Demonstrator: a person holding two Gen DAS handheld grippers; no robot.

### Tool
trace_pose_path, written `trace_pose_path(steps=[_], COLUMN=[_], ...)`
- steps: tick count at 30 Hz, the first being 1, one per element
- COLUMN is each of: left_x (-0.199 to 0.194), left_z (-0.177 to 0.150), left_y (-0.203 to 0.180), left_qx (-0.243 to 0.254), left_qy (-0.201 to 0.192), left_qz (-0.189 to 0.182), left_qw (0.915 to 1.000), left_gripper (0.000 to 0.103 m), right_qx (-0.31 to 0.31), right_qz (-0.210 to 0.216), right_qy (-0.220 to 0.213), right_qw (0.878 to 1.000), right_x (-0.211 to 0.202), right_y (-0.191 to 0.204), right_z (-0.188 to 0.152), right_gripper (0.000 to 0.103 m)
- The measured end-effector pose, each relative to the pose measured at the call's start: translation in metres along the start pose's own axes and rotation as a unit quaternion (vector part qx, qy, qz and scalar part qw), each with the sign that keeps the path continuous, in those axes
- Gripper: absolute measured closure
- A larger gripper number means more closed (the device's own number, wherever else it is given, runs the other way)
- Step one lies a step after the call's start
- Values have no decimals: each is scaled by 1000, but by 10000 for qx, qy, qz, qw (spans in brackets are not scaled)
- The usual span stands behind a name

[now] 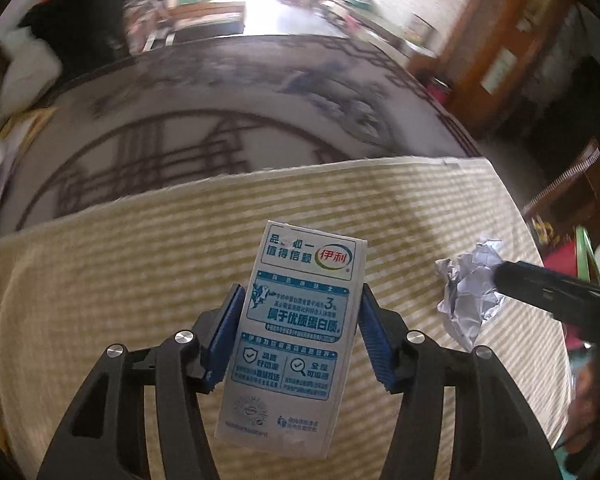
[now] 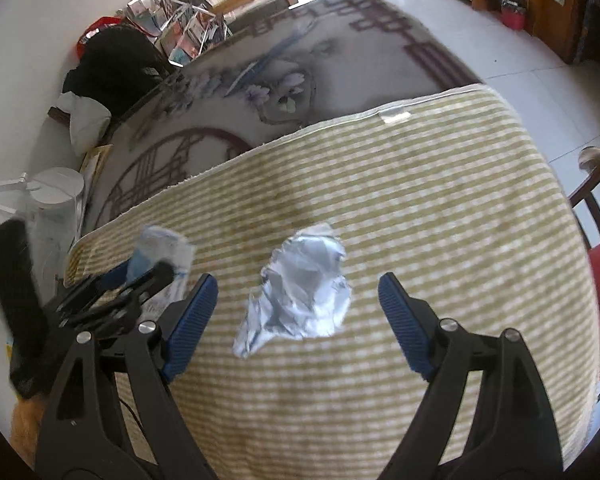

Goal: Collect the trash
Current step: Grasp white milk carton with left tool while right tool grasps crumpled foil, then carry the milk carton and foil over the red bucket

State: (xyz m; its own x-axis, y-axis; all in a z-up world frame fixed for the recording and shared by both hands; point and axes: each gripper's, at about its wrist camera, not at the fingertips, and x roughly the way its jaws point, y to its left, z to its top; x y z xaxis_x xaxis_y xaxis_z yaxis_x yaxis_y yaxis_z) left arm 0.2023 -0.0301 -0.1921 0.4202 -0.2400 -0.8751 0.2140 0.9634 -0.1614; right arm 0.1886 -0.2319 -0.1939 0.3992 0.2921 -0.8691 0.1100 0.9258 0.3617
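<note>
Striped mat (image 2: pixel 420 208) over patterned rug (image 2: pixel 340 56)

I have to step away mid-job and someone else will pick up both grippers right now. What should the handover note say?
Left gripper: jaws set against both sides of the milk carton, which is still on the striped mat.
Right gripper: open and empty, jaws either side of the crumpled foil but not touching it.
Done: neither piece shown put away; no bin in view.
Left: lift the carton, close on the foil, carry both to the trash.
</note>
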Motion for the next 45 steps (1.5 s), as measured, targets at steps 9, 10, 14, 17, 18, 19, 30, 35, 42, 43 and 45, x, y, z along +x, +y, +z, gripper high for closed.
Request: trace_pose_path(steps=[9,10,14,17,18,19,30,35,42,43,45], left_x=[-39,-45,-69,-82,-86,-91,-126,-135,-145,-146,-147], left_z=[-24,-26,-30,-29,-29,-29,-41,-51,-61,-63,-66], left_y=[-8,-9,-20,-32,-35,-41,-96,-122,-153,-159,-169], left_qx=[-236,-257,-226,-175,-160,-125,333,454,555,559,567], left_qy=[-328,-379,-562,-690,-731,-792,-1119,-1137,-1200,-1199,-1204], left_qz=[371,353,324,256,237,220,84,22,53,65,79], left_qw=[9985,9983,9976,9971,9969,9965,9931,9925,9912,9912,9911], left_gripper=[49,49,49,49,49,49,49,49,49,49,49], right_qx=[-297,-318,-461,-630,-679,-721,-500,-429,-394,-389,-373], right_qz=[-104,-16,263,285,280,283,277,275,336,343,356], right_qy=[232,155,-277,-638,-765,-916,-1648,-1812,-1921,-1928,-1934], right_qw=[9992,9994,9982,9956,9944,9928,9847,9821,9800,9799,9798], right_x=[20,11,-38,-73,-84,-98,-176,-196,-214,-217,-222], right_y=[9,10,14,19,21,22,-9,-22,-45,-49,-57], right_z=[-1,-2,-12,-22,-25,-30,-61,-72,-82,-84,-88], right_gripper=[59,60,63,64,64,64,64,64,64,64,64])
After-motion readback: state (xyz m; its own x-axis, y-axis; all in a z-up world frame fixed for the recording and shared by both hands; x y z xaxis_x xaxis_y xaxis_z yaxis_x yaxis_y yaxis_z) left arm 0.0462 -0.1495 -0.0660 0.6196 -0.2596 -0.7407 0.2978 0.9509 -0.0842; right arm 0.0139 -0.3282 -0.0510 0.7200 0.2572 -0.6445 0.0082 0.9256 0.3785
